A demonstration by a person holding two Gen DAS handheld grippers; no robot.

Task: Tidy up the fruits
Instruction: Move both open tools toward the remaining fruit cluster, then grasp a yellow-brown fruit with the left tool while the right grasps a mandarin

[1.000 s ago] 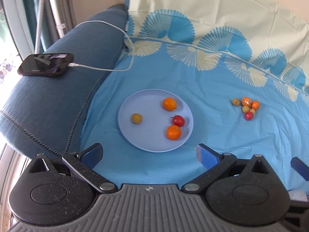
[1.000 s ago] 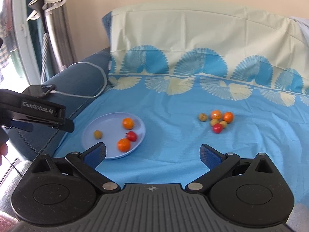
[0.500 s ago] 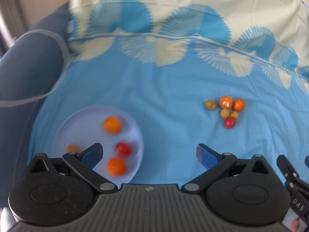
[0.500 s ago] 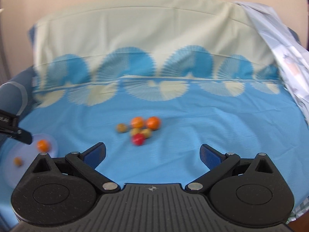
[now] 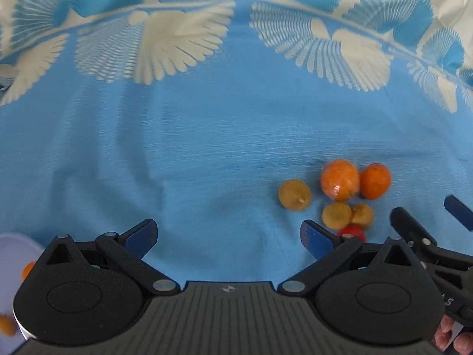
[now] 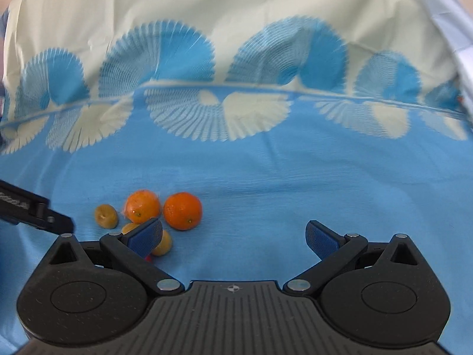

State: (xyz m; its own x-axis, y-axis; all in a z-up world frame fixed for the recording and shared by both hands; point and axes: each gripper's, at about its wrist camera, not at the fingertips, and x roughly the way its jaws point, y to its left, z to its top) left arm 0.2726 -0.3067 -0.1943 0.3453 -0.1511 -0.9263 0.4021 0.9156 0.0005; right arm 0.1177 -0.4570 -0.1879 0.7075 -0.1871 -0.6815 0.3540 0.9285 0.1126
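From my left wrist cam, the left gripper (image 5: 227, 238) is spread wide with nothing between the blue pads, hanging over bare cloth. The fruit pile (image 5: 340, 195) sits ahead and to the right: two shiny oranges (image 5: 340, 179) touching each other at the back, three dull yellow-brown little fruits (image 5: 294, 194) in front of and beside them, and a red one (image 5: 351, 232) half hidden behind my right-hand finger. The plate (image 5: 14, 251) just peeks in at the bottom left edge with a bit of orange fruit on it. The right gripper (image 5: 425, 222) pokes in from the right, near the pile.

On the right wrist cam, the right gripper (image 6: 233, 236) is also released wide and empty. The same pile is at lower left, and my left-hand finger pad (image 6: 146, 235) covers part of the small yellow ones. Everything lies on a blue sheet (image 6: 295, 177), slightly wrinkled, with a cream and blue fan-pattern border rising behind it. It's a bit blurry overall.
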